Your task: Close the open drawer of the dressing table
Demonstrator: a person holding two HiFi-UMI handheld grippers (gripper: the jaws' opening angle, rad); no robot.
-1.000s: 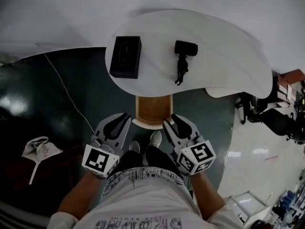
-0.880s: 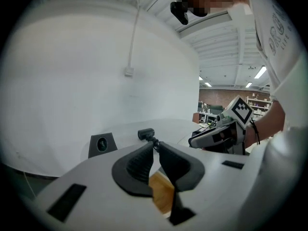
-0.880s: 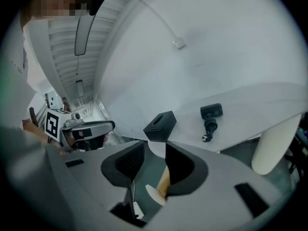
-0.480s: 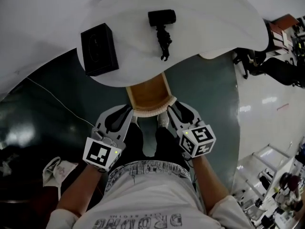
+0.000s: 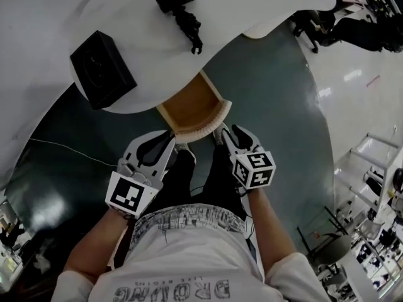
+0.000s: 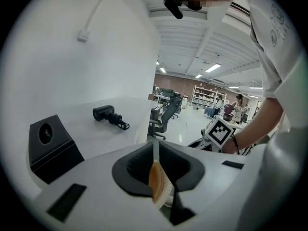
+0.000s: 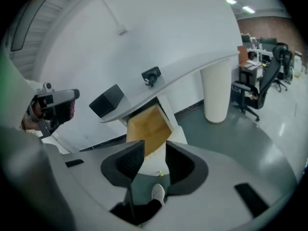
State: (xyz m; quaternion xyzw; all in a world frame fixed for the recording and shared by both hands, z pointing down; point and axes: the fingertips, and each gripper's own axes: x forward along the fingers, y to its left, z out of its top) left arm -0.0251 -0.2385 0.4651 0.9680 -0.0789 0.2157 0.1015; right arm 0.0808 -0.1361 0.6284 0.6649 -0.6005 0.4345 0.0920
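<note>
The drawer (image 5: 191, 107) stands pulled out from under the white dressing table surface (image 5: 151, 36), its wooden inside showing and its curved white front toward the person. The left tongs (image 5: 165, 142) hang just beside the front's left end, jaws slightly apart, gripping nothing. The right tongs (image 5: 230, 131) sit close by its right end, jaws wide apart, also gripping nothing.

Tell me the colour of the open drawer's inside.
The open drawer is tan, wood-brown inside, with a white front; the head view shows it best.
</note>
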